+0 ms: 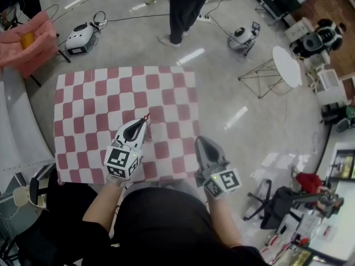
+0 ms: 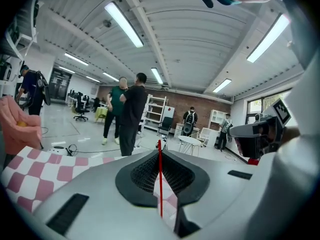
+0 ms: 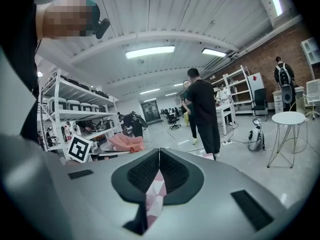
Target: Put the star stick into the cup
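Observation:
My left gripper (image 1: 145,119) hovers over the middle of the red-and-white checked tablecloth (image 1: 94,101), shut on a thin red stick (image 1: 147,116). In the left gripper view the red stick (image 2: 160,184) stands upright between the pinched pads, and its tip pokes out just past the gripper's (image 2: 160,152) fingertips. No star end shows. My right gripper (image 1: 198,141) hangs over the cloth's near right corner. Its jaws are shut with nothing between them, as the right gripper view (image 3: 159,152) confirms. No cup appears in any view.
A person (image 1: 186,10) stands just beyond the table's far edge. A pink chair (image 1: 28,43) is at the far left, and a white floor machine (image 1: 80,37) with cables lies near it. A round white side table (image 1: 287,65) stands at the right, with an office chair (image 1: 272,206) lower right.

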